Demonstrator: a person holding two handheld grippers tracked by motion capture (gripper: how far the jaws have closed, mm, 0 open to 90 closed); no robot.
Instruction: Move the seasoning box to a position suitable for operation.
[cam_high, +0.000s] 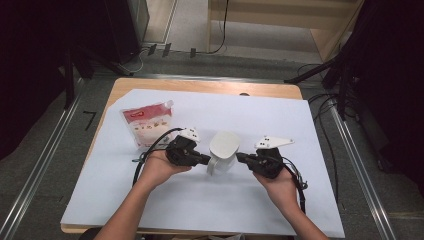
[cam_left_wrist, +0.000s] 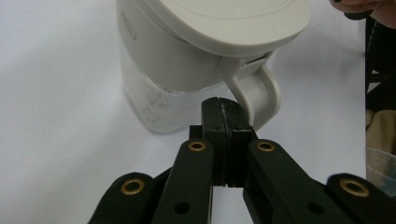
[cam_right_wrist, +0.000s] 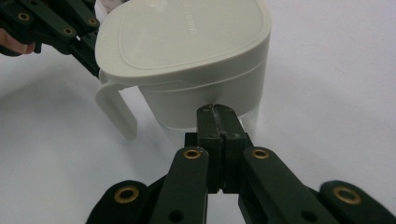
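Observation:
A white lidded pitcher (cam_high: 222, 151) with a clear lower body stands mid-table between my two grippers. My left gripper (cam_high: 206, 160) comes at it from the left, jaws shut with nothing between them; in the left gripper view its tips (cam_left_wrist: 224, 108) sit right by the pitcher's handle (cam_left_wrist: 259, 93). From the right, my right gripper (cam_high: 239, 158) points at the pitcher, also shut and empty; its tips (cam_right_wrist: 216, 113) meet the pitcher's wall (cam_right_wrist: 205, 93) below the lid (cam_right_wrist: 177, 32).
A red-and-white pouch (cam_high: 148, 124) with a corner spout lies at the back left of the white sheet (cam_high: 300, 130) covering the wooden table (cam_high: 200, 86). A clear cup's rim (cam_left_wrist: 380, 168) shows in the left gripper view at the right edge. Cables trail from both grippers.

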